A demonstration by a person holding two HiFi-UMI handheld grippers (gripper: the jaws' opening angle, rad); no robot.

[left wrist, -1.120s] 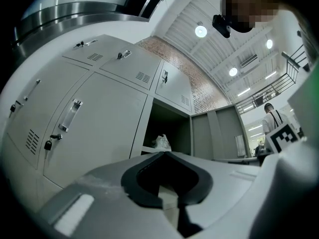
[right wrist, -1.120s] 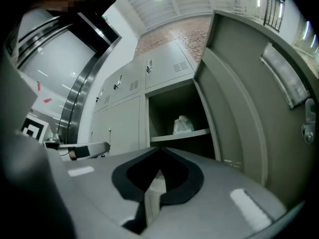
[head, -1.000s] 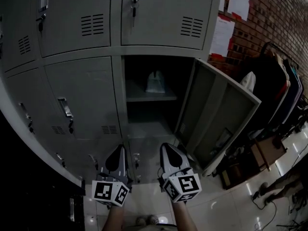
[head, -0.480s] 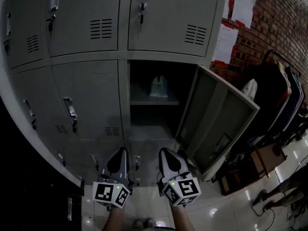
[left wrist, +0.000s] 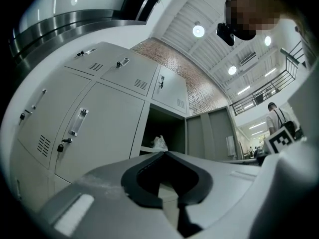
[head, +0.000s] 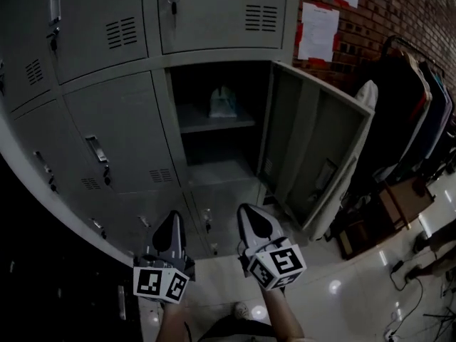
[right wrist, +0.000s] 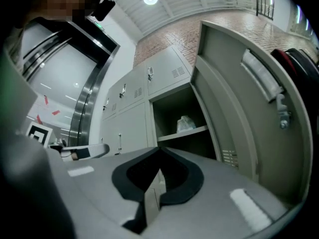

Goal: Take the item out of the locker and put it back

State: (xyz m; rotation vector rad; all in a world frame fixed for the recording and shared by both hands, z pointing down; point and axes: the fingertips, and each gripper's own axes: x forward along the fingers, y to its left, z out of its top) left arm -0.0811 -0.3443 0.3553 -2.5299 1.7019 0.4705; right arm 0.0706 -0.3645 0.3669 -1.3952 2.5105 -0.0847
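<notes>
The item is a small pale plastic bag (head: 221,103) on the shelf of the open grey locker (head: 214,123); it also shows as the bag (left wrist: 159,143) and the bag (right wrist: 186,124) in the gripper views. The locker door (head: 313,155) stands swung out to the right. My left gripper (head: 172,218) and right gripper (head: 249,211) hang low in front of the lockers, well short of the shelf. Both point towards the opening. The left gripper (left wrist: 163,153) and the right gripper (right wrist: 160,149) each have their jaws shut with nothing between them.
Shut lockers (head: 114,134) with handles and keys surround the open one. A brick wall with pinned papers (head: 319,30) lies to the right, then a rack of dark clothes (head: 413,112). Cables (head: 406,276) lie on the glossy floor. A person (left wrist: 275,121) stands far off.
The head view has swung, so the lockers sit further left and higher in the frame. Both grippers stay low, side by side and shut. The bag has not moved.
</notes>
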